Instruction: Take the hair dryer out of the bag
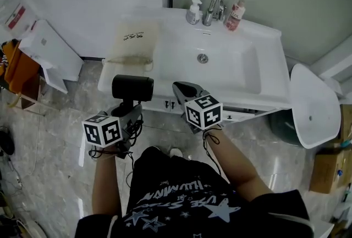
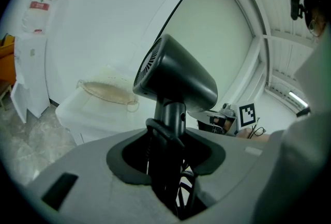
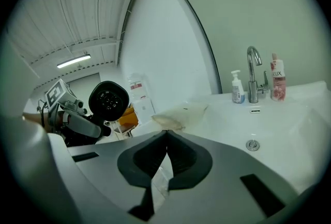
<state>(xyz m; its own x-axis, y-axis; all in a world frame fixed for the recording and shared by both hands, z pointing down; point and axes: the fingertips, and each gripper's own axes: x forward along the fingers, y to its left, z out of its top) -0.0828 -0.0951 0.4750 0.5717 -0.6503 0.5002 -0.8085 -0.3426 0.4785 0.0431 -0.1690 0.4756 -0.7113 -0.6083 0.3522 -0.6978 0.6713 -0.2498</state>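
While left gripper clamps hair dryer, off sink edge, bag behind.

So the left arm and right arm both reach forward, tipped a bit down. The left gripper is clamped on the hair dryer handle, and the right gripper is pinched fully closed.

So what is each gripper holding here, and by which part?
The left gripper grips the black hair dryer by its handle, just below the head. The right gripper is shut on nothing.
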